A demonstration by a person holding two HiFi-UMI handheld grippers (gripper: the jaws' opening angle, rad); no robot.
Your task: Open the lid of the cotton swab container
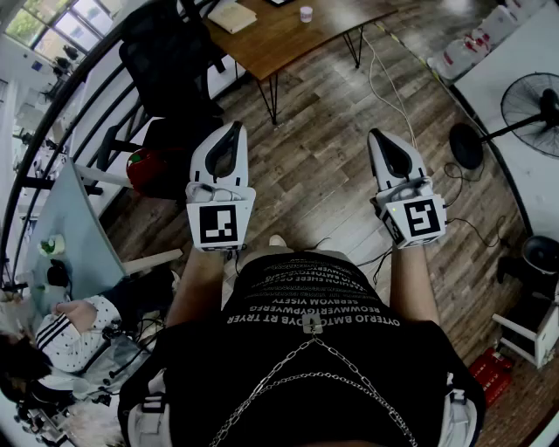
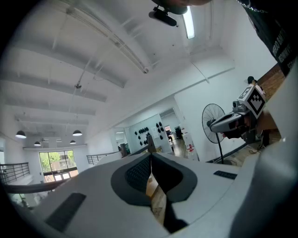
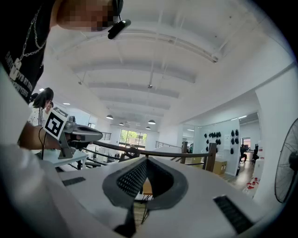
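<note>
The person's black shirt [image 1: 306,349] is filling the foreground. Just past it, the left gripper [image 1: 236,131] and right gripper [image 1: 377,137] are hovering over the wooden floor [image 1: 314,175], each with its jaws pressing together on nothing. Well beyond both, a small white container [image 1: 306,13], seemingly the cotton swab one, is sitting on the wooden table [image 1: 279,39].

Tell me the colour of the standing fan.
Black: the standing fan shows best in the head view, at the right edge.

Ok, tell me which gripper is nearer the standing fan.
Right. In the head view the right gripper is to the left of the standing fan; the left gripper is farther left, beyond the right one.
</note>
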